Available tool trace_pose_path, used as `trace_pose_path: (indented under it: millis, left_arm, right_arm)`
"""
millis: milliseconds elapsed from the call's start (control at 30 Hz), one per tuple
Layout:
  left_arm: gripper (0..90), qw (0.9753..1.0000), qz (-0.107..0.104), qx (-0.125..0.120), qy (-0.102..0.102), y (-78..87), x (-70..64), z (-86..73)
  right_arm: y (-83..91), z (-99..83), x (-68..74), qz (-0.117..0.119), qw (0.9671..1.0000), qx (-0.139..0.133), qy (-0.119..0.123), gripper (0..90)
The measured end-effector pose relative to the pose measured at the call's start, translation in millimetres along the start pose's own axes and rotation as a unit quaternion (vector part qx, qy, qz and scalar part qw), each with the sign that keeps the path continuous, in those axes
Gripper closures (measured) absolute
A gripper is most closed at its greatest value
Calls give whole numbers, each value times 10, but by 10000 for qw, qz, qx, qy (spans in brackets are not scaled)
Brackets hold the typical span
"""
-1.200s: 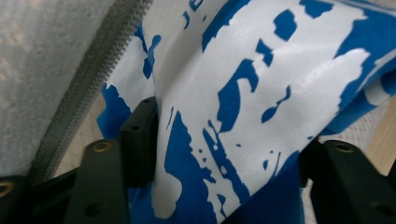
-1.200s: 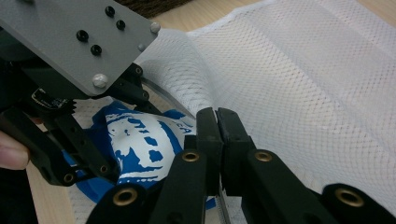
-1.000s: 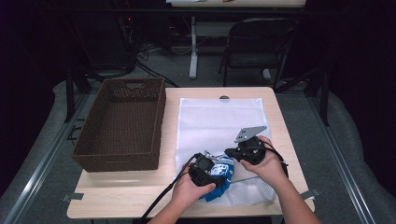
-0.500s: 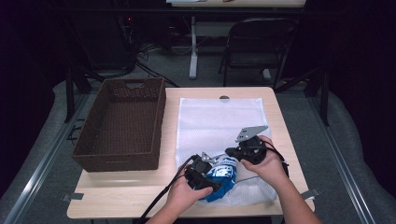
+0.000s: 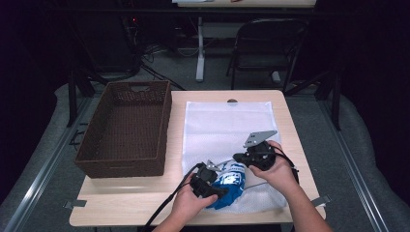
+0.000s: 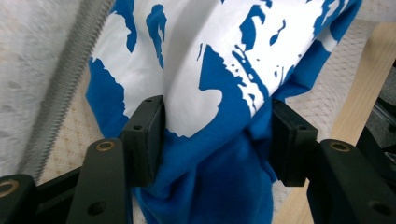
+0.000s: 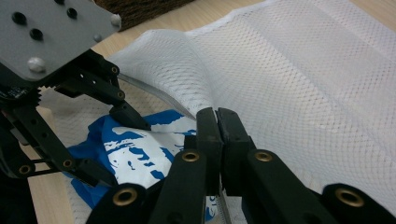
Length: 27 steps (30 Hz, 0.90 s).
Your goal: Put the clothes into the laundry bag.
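Observation:
A blue and white garment [image 5: 233, 182] lies bunched at the near edge of a white mesh bag [image 5: 227, 123] spread on the table. My left gripper [image 5: 220, 186] is shut on the garment [image 6: 210, 70], with cloth bunched between both pads. The bag's zipper [image 6: 70, 70] runs along the left of the left gripper view. My right gripper [image 5: 238, 157] is shut on the mesh bag's [image 7: 303, 70] edge and lifts it just above the garment [image 7: 140, 154]. Close to the left in the right gripper view, the left gripper [image 7: 119, 151] straddles the cloth.
A dark brown wicker basket [image 5: 125, 125] stands on the left half of the wooden table [image 5: 125, 205], beside the bag. A folding chair [image 5: 268, 43] and a table leg stand on the floor beyond the far edge.
My left gripper has drawn slightly toward the near edge with the garment still in it. The right gripper has stayed in place on the bag's edge.

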<state>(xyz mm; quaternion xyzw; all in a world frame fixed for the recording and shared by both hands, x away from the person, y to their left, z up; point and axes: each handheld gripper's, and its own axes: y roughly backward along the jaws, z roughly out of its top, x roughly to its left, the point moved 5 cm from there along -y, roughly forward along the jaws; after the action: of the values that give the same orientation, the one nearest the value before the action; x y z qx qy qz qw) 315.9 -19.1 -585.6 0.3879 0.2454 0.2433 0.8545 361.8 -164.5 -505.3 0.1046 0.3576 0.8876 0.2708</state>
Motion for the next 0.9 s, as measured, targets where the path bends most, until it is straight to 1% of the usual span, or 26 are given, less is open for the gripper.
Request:
trace_pose_path:
  millis: [33,67,100,200,300,400,433,533,633,733,767,900]
  left_arm:
    - [460,10000,-2,11,-28,-2,10,-9]
    - [471,10000,-11,-21,19,-10,13,-16]
    - [483,10000,-15,-23,10,-10,22,-23]
    - [509,10000,-32,-46,73,-7,43,-38]
    - [531,9999,-22,-94,72,-10,52,-47]
    - [535,9999,14,-149,72,-13,54,-56]
    - [534,9998,29,-167,105,-13,51,-57]
    - [526,9998,91,-149,83,-14,47,-57]
    - [523,9998,72,-146,74,-19,39,-59]
    - [522,9998,118,-163,78,-19,41,-62]
    - [529,9998,99,-165,58,-21,39,-62]
    - [575,9996,162,-205,44,-24,33,-65]
  right_arm:
    - [0,0,0,0,10000,-1,1,881]
    - [0,0,2,4,10000,1,0,881]
    - [-1,0,2,0,10000,-2,2,882]
    - [-2,-1,5,5,10000,3,-6,881]
    - [-3,-2,7,3,10000,7,-1,881]
    - [-3,-2,7,5,10000,2,15,881]
    - [-2,-2,7,5,10000,1,5,882]
    - [-4,-2,7,4,10000,1,16,881]
    - [-5,-2,9,5,10000,2,18,881]
    - [-6,-3,10,6,10000,5,13,881]
    - [-6,-3,10,7,10000,6,12,881]
    - [-10,-2,14,5,10000,7,19,881]
